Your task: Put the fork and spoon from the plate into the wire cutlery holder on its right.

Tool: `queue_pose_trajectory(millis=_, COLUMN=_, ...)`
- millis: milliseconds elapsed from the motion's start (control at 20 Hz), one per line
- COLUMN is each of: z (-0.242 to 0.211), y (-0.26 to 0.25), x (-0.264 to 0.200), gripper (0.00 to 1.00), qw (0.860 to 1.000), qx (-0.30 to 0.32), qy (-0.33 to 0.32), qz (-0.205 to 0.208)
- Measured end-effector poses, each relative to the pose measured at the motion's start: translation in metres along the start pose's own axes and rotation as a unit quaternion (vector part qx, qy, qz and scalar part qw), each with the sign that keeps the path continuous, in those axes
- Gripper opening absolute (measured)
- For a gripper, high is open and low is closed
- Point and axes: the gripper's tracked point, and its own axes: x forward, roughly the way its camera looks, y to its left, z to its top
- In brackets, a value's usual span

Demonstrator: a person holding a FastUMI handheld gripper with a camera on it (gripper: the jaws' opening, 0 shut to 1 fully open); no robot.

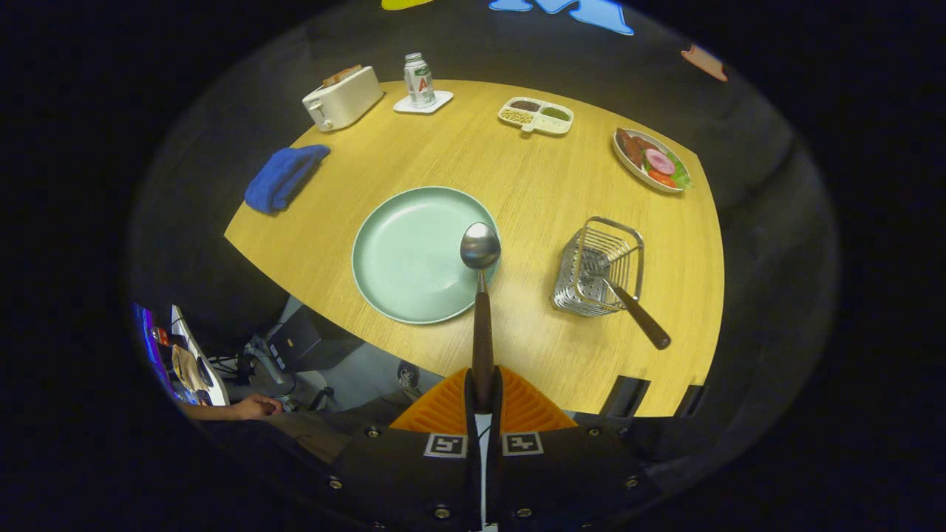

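Observation:
My gripper (482, 395) is shut on the dark handle of the spoon (480, 295), held high above the wooden table (517, 192). The spoon points forward, its steel bowl hanging over the right rim of the pale green plate (414, 255), which lies bare below. To the right of the plate stands the wire cutlery holder (599, 267). The fork (637, 314) leans inside it, with its dark handle sticking out toward the near table edge.
At the back stand a white toaster (342, 98), a bottle (419, 80) on a white coaster, a divided snack tray (536, 116) and a plate of food (652, 160). A blue cloth (284, 177) lies at the left edge. A person's hand (251, 406) rests below.

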Motion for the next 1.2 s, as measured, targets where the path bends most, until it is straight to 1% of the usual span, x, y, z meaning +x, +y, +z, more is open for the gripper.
queue_pose_trajectory(millis=300, z=0.0, y=-0.051, x=-0.023, gripper=0.03, qw=0.999, qx=0.034, qy=0.002, qz=-0.034)
queue_pose_trajectory(millis=550, z=-0.006, y=-0.071, x=-0.029, gripper=0.03, qw=0.997, qx=0.068, qy=0.016, qz=-0.034)
queue_pose_trajectory(millis=700, z=-0.009, y=-0.08, x=-0.021, gripper=0.03, qw=0.996, qx=0.076, qy=0.033, qz=-0.037)
queue_pose_trajectory(millis=900, z=-0.008, y=-0.083, x=-0.009, gripper=0.03, qw=0.994, qx=0.09, qy=0.053, qz=-0.029)
queue_pose_trajectory(millis=1200, z=0.002, y=-0.083, x=0.01, gripper=0.03, qw=0.993, qx=0.086, qy=0.076, qz=-0.023)
